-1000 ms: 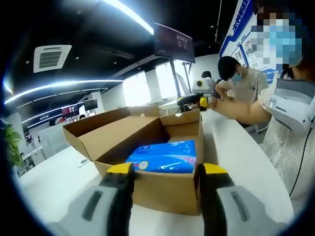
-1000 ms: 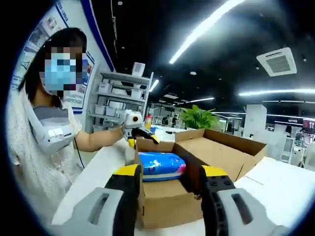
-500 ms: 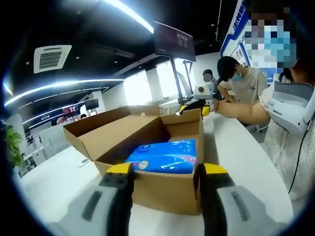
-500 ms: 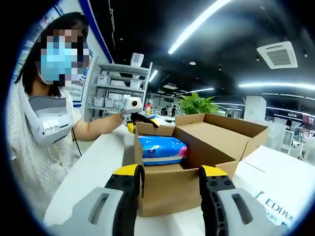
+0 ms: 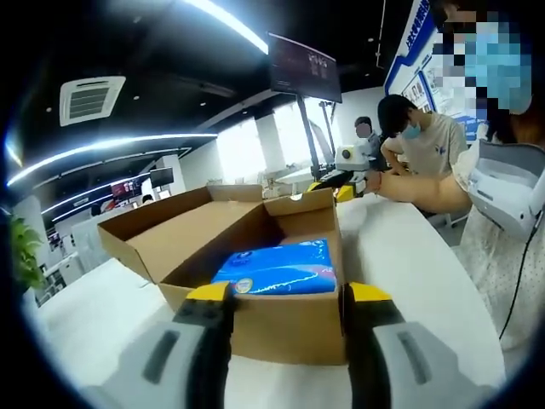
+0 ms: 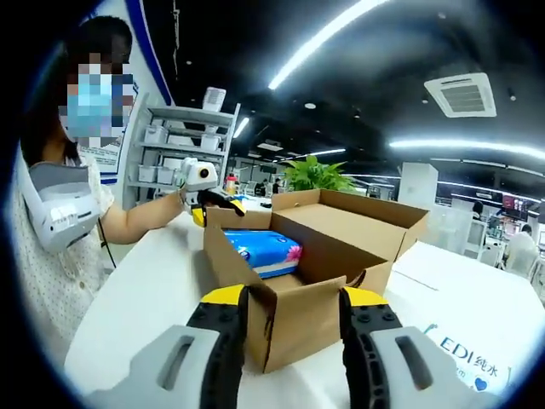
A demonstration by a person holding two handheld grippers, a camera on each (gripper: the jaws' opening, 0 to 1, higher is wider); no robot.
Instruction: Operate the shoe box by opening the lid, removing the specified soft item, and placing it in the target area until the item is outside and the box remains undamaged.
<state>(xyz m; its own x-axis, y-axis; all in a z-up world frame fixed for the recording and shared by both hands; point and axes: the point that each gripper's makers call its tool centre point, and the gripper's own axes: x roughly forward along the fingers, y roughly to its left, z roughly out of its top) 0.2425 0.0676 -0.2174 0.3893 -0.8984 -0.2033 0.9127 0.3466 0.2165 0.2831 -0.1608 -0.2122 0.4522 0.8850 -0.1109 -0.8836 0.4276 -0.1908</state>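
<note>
Shoe box (image 5: 255, 290), lid open, centre frame on my counter (image 5: 409, 281); blue soft pack (image 5: 277, 268) inside; my left hand-held gripper (image 5: 285, 294) and right hand-held gripper (image 6: 289, 294) both released, empty; next, I judge: reach in, grip pack.

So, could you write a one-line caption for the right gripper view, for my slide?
Open brown cardboard box on a white table, holding a blue soft pack, framed by the open right gripper.

Shoe box (image 5: 255, 319) near wall hides the blue soft pack's (image 5: 277, 271) lower part; its printing is too blurred to read.
</note>
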